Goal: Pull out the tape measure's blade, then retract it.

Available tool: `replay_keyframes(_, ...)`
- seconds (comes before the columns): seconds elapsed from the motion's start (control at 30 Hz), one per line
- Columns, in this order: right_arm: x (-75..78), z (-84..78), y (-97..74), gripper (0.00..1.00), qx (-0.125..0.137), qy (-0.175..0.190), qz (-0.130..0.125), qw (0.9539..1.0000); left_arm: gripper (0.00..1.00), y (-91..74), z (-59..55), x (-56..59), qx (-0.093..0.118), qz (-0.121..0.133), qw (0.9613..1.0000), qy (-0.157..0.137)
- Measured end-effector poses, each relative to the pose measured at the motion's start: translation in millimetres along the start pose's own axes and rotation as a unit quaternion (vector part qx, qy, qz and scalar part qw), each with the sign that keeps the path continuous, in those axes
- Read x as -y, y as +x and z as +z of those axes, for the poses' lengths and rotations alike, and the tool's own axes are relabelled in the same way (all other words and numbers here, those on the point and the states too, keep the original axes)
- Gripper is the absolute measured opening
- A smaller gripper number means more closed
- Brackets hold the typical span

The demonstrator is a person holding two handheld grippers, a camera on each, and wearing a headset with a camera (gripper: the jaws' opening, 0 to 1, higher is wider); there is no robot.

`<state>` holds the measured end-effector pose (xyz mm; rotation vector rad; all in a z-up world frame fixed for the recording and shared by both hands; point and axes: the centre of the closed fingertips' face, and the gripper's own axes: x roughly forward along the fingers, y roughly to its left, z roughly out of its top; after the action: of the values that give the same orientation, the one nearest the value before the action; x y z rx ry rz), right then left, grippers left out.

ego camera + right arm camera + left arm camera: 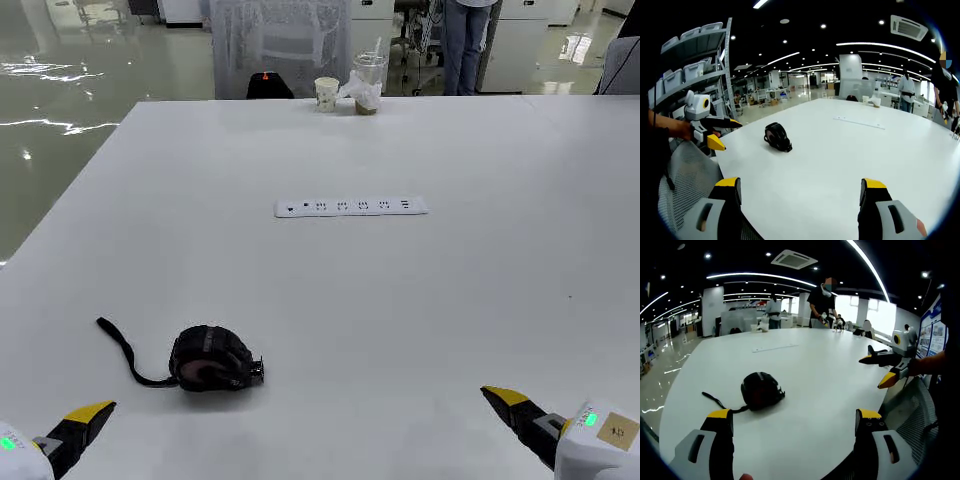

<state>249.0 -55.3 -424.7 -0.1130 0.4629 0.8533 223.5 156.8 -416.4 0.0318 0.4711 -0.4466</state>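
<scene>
no text legible, tan sticker [617, 430] on the right gripper [505, 398] too small to read, power strip [351, 207] markings at mid bench [470, 300] blurred

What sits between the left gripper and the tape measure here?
Nothing but bare table between the left gripper and the tape measure, apart from its black strap, as the left gripper view shows.

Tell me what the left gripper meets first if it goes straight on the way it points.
Most likely the tape measure, which lies ahead between the left gripper's open jaws, slightly left of centre. Height over the table is unclear, so it might pass above.
</scene>
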Motion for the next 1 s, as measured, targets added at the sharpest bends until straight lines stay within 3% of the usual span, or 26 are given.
replay_keyframes(1.0, 8.8, 1.8, 6.2, 0.99, -0.017, -0.020, 0.022, 0.9994, 0.99, 9.7, 0.9, -1.8, -0.013, -0.012, 0.9998, 0.011)
